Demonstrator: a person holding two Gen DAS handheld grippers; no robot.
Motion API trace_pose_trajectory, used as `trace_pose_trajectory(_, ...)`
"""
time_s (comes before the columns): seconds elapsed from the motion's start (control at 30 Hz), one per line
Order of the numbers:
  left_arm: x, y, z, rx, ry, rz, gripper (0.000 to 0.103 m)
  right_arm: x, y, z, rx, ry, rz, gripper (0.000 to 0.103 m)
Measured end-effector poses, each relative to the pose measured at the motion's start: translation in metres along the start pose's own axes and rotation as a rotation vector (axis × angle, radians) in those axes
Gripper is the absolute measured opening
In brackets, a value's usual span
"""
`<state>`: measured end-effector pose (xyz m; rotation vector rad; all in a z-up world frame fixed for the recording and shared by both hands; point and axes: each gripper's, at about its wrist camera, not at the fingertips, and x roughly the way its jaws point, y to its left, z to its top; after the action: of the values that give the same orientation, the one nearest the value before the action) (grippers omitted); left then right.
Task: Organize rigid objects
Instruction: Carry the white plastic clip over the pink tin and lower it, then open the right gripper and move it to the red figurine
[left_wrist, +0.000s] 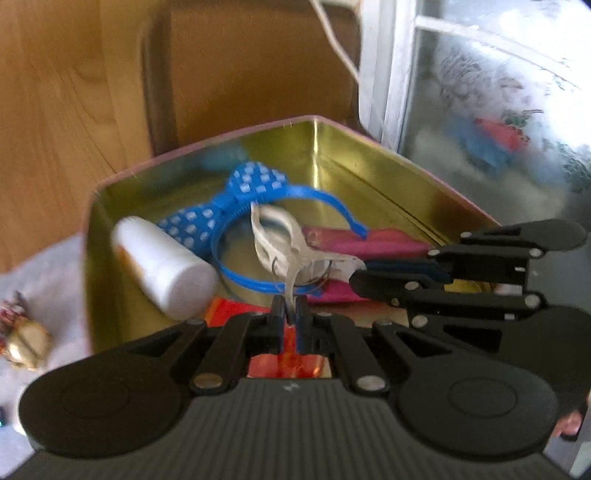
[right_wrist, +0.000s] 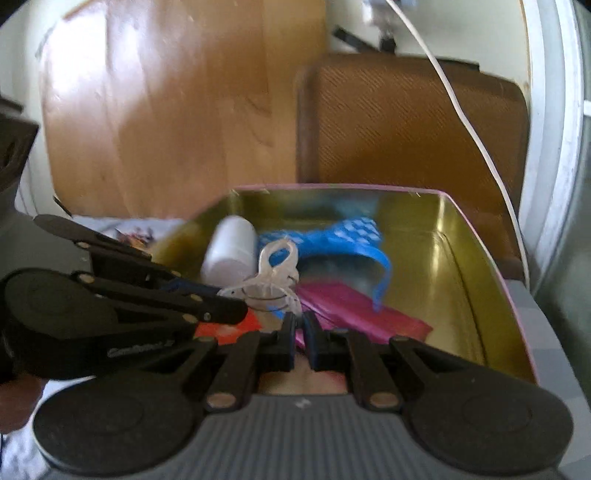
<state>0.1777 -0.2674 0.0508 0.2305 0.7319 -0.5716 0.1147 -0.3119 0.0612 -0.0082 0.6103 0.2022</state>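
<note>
Tin (left_wrist: 373, 173) of gold metal with a pink rim is sitting open on the desk, its far wall facing a wooden panel (left_wrist: 55, 110). My left gripper (left_wrist: 290, 314) is reaching over the tin's near edge with its jaws nearly together, pinching the tail of a clear clip (left_wrist: 284, 243); the rest of the clip is hanging out over the tin's middle. My right gripper (right_wrist: 300, 328) is also poised over the near edge, its jaws nearly together just below the same clip (right_wrist: 275, 273); I cannot tell whether they are gripping anything. In the left wrist view the right gripper (left_wrist: 354, 280) is entering from the right edge, its tip lying close beside the clip. Inside the tin, a white bottle (left_wrist: 162, 266) is lying on its side toward the left wall. A blue headband (left_wrist: 258, 192) with a dotted bow is resting toward the far wall, its band curving under the clip. A pink packet (left_wrist: 365, 243) is lying toward the right wall, and an orange wrapper (left_wrist: 236, 310) is lying at the near edge.
</note>
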Motion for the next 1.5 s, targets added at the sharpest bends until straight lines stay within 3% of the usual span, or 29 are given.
trace_pose_trajectory(0.23, 0.040, -0.013, 0.034, -0.084, 0.087, -0.053, 0.009, 0.015, -0.027, 0.001, -0.011, 0.010, -0.125, 0.008)
trace_pose_trajectory(0.3, 0.039, -0.017, 0.038, -0.104, 0.055, -0.072, 0.011, 0.013, -0.043, 0.000, 0.048, 0.002, -0.146, 0.007)
trace_pose_trajectory(0.37, 0.026, -0.020, 0.036, -0.090, 0.009, -0.070, 0.026, 0.005, -0.049, -0.002, 0.070, -0.025, -0.143, 0.009)
trace_pose_trajectory(0.43, 0.006, -0.016, 0.026, -0.077, -0.042, -0.083, 0.035, -0.007, -0.050, -0.007, 0.077, -0.051, -0.133, 0.018)
trace_pose_trajectory(0.5, -0.017, -0.004, 0.013, -0.083, -0.091, -0.077, 0.034, -0.013, -0.049, -0.009, 0.070, -0.078, -0.146, 0.027)
trace_pose_trajectory(0.63, -0.062, 0.035, -0.020, -0.162, -0.182, -0.073, 0.034, -0.031, -0.044, -0.014, 0.096, -0.116, -0.125, 0.027)
trace_pose_trajectory(0.77, -0.103, 0.081, -0.061, -0.234, -0.241, 0.019, 0.034, -0.044, -0.030, -0.012, 0.129, -0.148, -0.087, 0.027)
trace_pose_trajectory(1.0, -0.146, 0.177, -0.134, -0.352, -0.229, 0.272, 0.034, -0.053, 0.029, 0.006, 0.102, -0.183, 0.036, 0.027)
trace_pose_trajectory(1.23, -0.178, 0.249, -0.195, -0.444, -0.233, 0.493, 0.035, -0.027, 0.134, 0.024, 0.009, -0.144, 0.223, 0.027)
trace_pose_trajectory(1.33, -0.181, 0.266, -0.213, -0.499, -0.240, 0.498, 0.035, 0.009, 0.177, 0.032, -0.011, -0.103, 0.249, 0.030)
trace_pose_trajectory(1.4, -0.187, 0.271, -0.217, -0.554, -0.273, 0.455, 0.035, 0.040, 0.201, 0.040, -0.030, -0.087, 0.219, 0.034)
trace_pose_trajectory(1.5, -0.185, 0.264, -0.213, -0.545, -0.304, 0.449, 0.037, 0.085, 0.225, 0.054, -0.039, -0.052, 0.181, 0.038)
